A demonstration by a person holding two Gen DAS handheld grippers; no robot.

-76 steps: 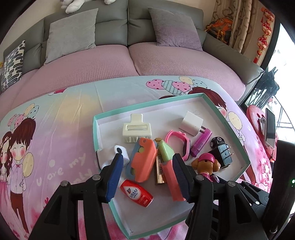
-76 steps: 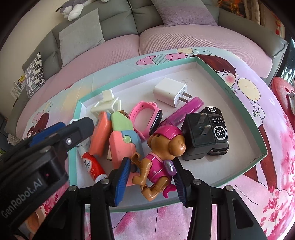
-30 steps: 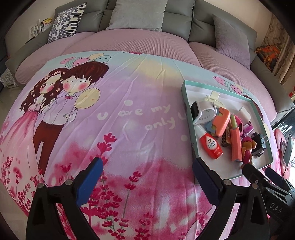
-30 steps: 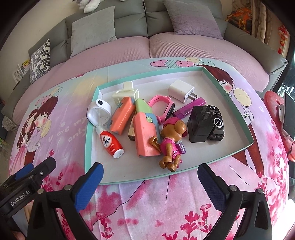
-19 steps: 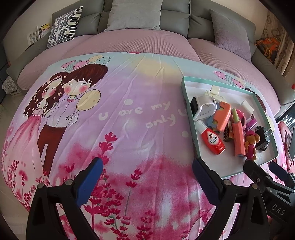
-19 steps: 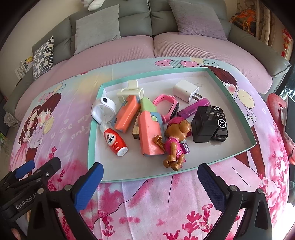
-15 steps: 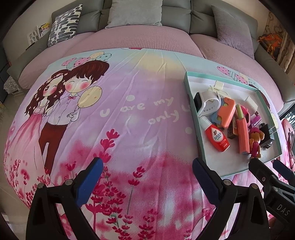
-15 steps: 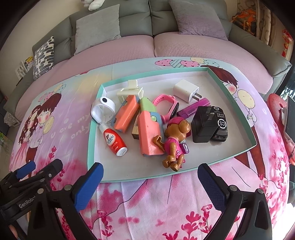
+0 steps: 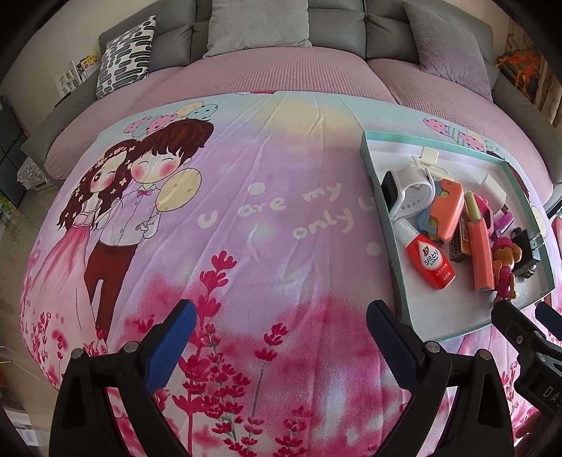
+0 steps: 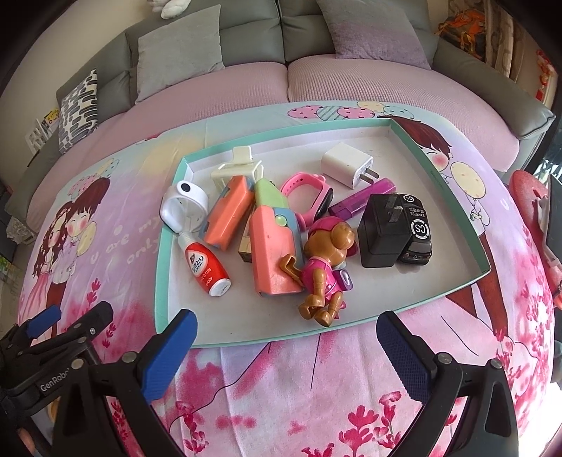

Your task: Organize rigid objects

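Note:
A shallow teal-rimmed tray (image 10: 453, 182) holds several rigid items: a brown and pink toy dog (image 10: 325, 267), a red and white bottle (image 10: 205, 267), a salmon and green case (image 10: 272, 246), a black charger (image 10: 386, 230), a white charger (image 10: 347, 165), a pink watch (image 10: 309, 200), a white watch (image 10: 182, 207) and a white hair clip (image 10: 239, 167). My right gripper (image 10: 286, 342) is open and empty, just in front of the tray. My left gripper (image 9: 281, 332) is open and empty over the bare printed cloth, left of the tray (image 9: 390, 242).
A cartoon-printed pink cloth (image 9: 210, 218) covers the table. A grey sofa (image 10: 246, 31) with pink seat covers and cushions stands behind it. A red object (image 10: 530, 200) sits at the right edge. My left gripper also shows at lower left in the right wrist view (image 10: 45, 330).
Both grippers opened wide, drew back from the tray and let go; the toy dog now lies in the tray. Over the last second the left view has drifted slightly.

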